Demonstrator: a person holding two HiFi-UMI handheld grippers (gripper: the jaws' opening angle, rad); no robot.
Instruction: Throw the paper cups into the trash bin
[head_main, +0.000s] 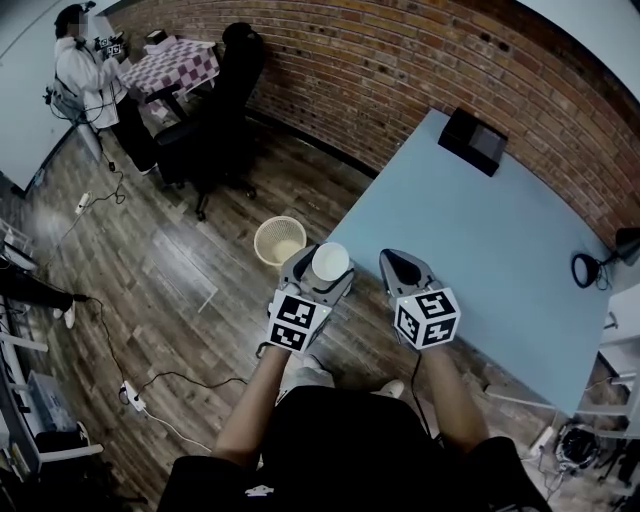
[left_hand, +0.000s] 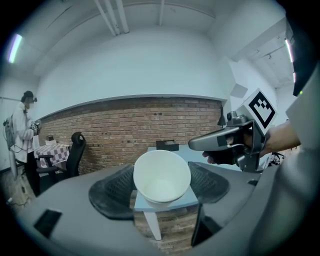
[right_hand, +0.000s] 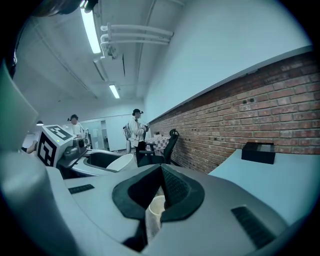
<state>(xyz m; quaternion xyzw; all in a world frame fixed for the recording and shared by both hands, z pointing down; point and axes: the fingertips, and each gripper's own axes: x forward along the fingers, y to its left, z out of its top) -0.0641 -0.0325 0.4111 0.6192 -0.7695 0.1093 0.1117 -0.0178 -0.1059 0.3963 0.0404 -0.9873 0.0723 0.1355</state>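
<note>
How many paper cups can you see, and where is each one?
1. The paper cup is held in the left claw, in the air near the trash bin. The table shows none; more could be hidden out of frame.

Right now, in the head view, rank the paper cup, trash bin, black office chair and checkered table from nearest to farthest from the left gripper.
1. paper cup: gripped between the jaws.
2. trash bin: on the floor, just ahead and left.
3. black office chair: farther off, upper left.
4. checkered table: farthest, beyond the chair.
</note>
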